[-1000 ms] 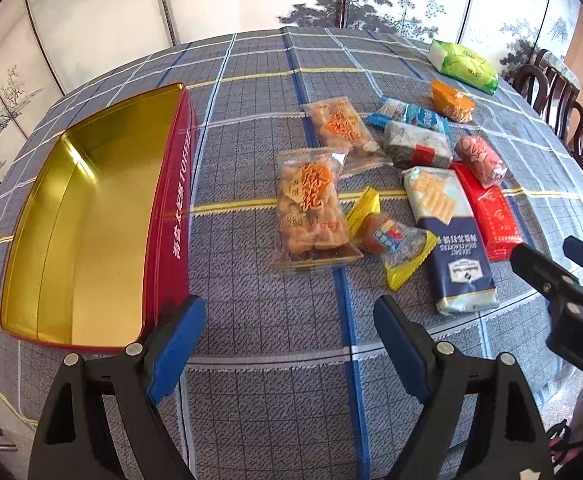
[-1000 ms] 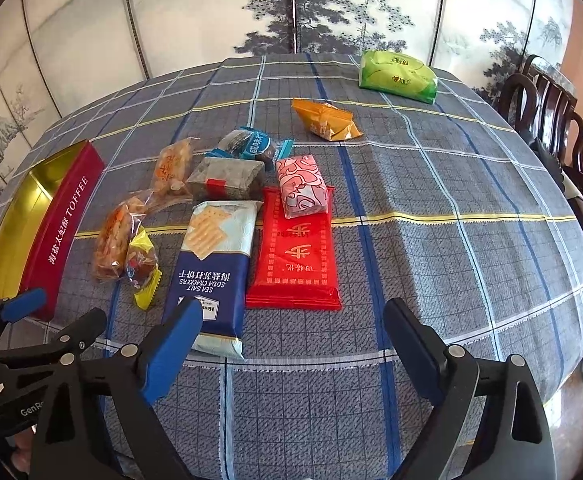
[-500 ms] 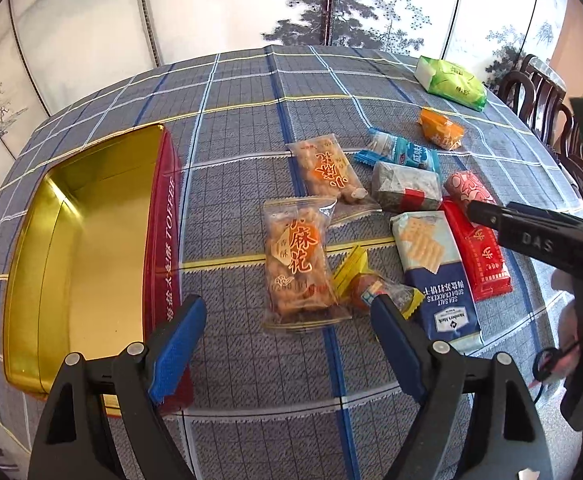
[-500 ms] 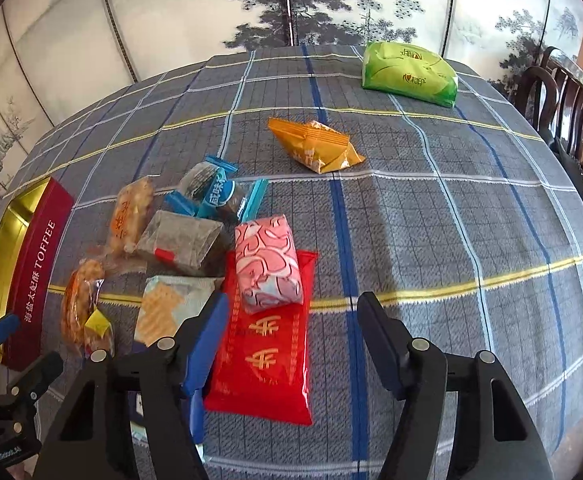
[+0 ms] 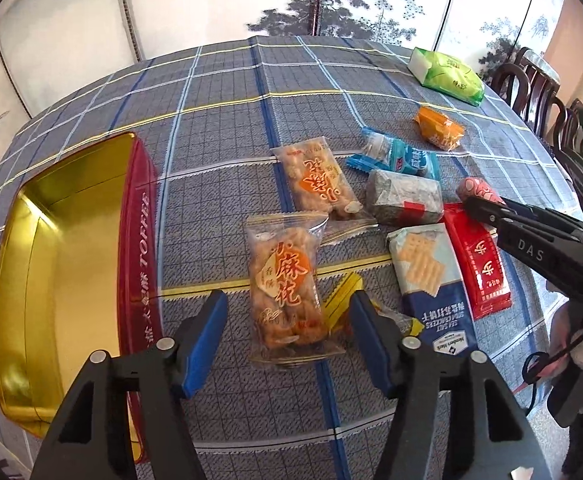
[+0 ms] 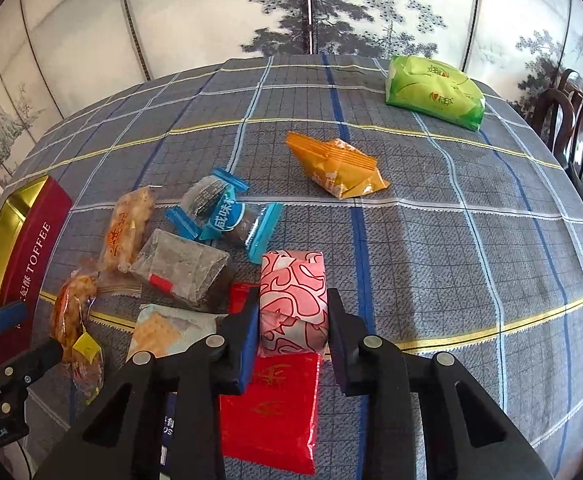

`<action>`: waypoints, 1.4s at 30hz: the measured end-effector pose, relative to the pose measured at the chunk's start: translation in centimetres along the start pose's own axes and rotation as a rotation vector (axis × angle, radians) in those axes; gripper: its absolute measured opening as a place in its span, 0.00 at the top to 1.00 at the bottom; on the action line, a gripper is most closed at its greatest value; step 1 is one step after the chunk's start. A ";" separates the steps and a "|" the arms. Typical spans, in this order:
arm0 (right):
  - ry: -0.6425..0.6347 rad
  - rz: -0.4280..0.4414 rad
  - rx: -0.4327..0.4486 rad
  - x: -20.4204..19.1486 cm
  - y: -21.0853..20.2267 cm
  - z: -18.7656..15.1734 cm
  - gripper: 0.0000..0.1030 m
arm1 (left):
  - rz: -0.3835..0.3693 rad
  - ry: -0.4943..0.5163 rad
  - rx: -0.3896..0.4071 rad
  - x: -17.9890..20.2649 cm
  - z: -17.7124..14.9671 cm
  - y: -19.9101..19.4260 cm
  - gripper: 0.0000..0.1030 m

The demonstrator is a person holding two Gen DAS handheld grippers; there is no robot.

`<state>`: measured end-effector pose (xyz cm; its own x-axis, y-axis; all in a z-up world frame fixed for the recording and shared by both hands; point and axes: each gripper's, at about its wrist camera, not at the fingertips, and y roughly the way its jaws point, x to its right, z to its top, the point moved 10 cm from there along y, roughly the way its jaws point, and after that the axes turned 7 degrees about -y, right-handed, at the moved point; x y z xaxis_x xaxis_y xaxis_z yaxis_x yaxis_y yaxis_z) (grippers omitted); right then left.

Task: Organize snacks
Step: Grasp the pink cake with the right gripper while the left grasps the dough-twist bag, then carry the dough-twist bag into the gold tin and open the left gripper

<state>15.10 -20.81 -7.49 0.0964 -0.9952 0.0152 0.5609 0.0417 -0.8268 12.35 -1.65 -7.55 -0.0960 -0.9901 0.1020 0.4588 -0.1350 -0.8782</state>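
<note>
Pink pack (image 6: 293, 300), red squiggle print, mid-table atop red pack (image 6: 269, 412), pinched by right gripper (image 6: 292, 322). Grey pack (image 6: 181, 270) just beside. Left gripper (image 5: 287, 340) wide, straddling twist bag (image 5: 285, 288) near tin (image 5: 139, 240).

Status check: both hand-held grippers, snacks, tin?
Right hand-held gripper shut on pink snack pack, atop red packet. Left hand-held gripper open around fried-twist bag. Toffee tin open.
</note>
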 end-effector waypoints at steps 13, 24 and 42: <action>0.108 -0.069 -0.023 6.1 0.2 -2.1 0.70 | -0.050 -0.053 -0.138 -0.1 2.5 2.4 0.66; 0.110 -0.081 -0.021 5.9 0.5 -2.5 0.69 | -0.012 -0.031 -0.207 -0.2 3.1 3.5 0.74; 0.100 -0.090 -0.018 5.6 0.3 -2.5 0.67 | 0.003 -0.054 -0.231 -0.5 1.6 4.2 0.63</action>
<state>13.80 -26.60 -9.07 -0.0363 -0.9988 0.0342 0.5491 -0.0485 -0.8344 15.75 -1.80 -10.49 -0.0447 -0.9919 0.1191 0.2443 -0.1265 -0.9614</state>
